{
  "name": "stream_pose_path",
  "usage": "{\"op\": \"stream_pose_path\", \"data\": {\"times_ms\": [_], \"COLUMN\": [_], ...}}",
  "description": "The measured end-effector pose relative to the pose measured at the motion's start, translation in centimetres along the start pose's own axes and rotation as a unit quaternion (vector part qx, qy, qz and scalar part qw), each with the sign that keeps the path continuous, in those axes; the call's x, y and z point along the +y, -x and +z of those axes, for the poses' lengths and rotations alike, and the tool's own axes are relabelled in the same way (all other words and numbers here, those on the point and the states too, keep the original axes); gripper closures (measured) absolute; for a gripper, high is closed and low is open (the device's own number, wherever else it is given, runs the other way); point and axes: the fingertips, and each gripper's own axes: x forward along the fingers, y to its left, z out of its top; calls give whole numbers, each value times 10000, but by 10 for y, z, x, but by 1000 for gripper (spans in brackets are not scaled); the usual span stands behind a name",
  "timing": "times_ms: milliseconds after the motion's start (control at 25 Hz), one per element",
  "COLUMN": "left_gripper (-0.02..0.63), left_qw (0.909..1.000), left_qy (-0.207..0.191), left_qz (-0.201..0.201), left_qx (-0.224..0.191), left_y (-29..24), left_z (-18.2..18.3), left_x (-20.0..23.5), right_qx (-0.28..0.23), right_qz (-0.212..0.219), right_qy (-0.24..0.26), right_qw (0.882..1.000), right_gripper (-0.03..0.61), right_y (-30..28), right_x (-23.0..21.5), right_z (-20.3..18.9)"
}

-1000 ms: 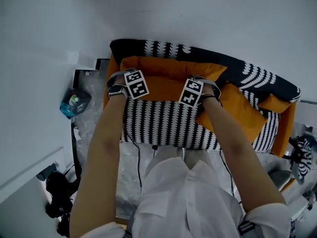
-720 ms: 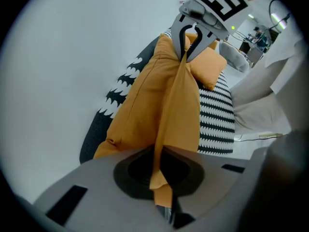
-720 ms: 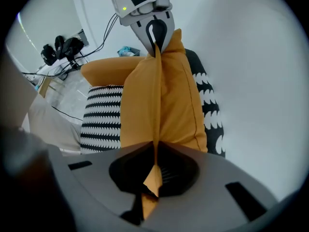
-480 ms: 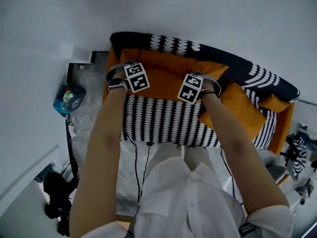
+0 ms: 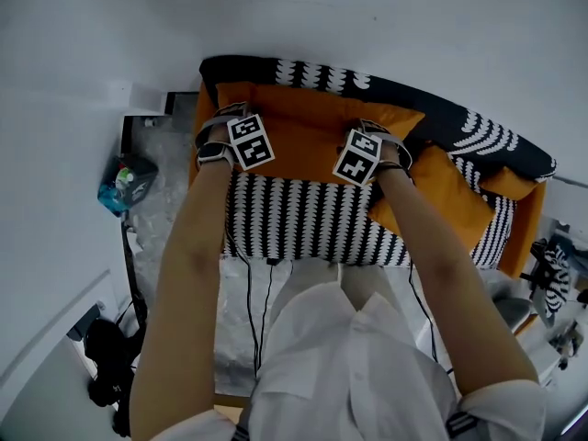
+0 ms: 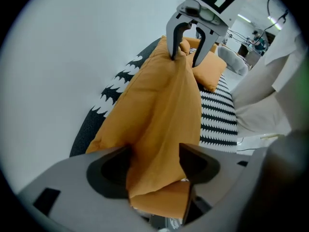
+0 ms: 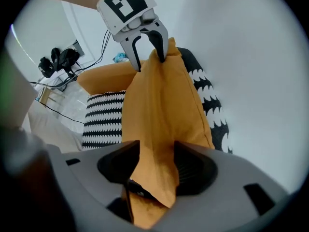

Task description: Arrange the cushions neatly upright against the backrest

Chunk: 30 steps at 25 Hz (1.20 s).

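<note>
Left gripper and right gripper are just opening wide, with orange cushion fabric lying loose between each pair of jaws. The cushion is standing against the backrest.

The scene is lit brightly and evenly, and white ceiling strip lights are seen glaring at the upper right of the left gripper view. Only soft shadows are cast in the folds of the orange fabric cushion. Both gripper views are bent by fisheye distortion, ringed with black corners, and blurred in the nearest foreground.
</note>
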Motion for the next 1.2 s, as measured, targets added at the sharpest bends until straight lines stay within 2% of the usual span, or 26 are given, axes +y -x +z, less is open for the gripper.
{"op": "stream_pose_path", "data": {"times_ms": [80,200,440,680,840,960,1120,1200], "left_gripper": [280,259,258,260,261,267,325,327], "left_qw": [10000,9999,10000,9996,9976,9949,9912,9879], "left_qy": [-10,49,43,-159,-411,-661,-811,-999], "left_qz": [2,57,20,-194,-503,-655,-898,-1074], "left_qx": [39,66,30,-157,-254,-394,-530,-494], "left_y": [2,8,29,49,56,58,38,25], "left_z": [-1,-1,4,37,79,127,208,242], "left_x": [-4,-5,-14,-48,-83,-108,-139,-161], "right_qx": [-9,3,-150,-301,-391,-449,-456,-395], "right_qz": [-47,-98,-196,-134,-97,-130,26,169], "right_qy": [45,38,-29,-144,-323,-455,-772,-997], "right_qw": [10000,9999,9997,9994,9987,9979,9960,9941], "right_gripper": [314,281,273,273,272,267,265,261], "right_y": [3,9,31,63,81,94,95,92], "right_x": [2,4,7,25,38,39,36,45], "right_z": [0,-3,-5,-21,-51,-87,-168,-214]}}
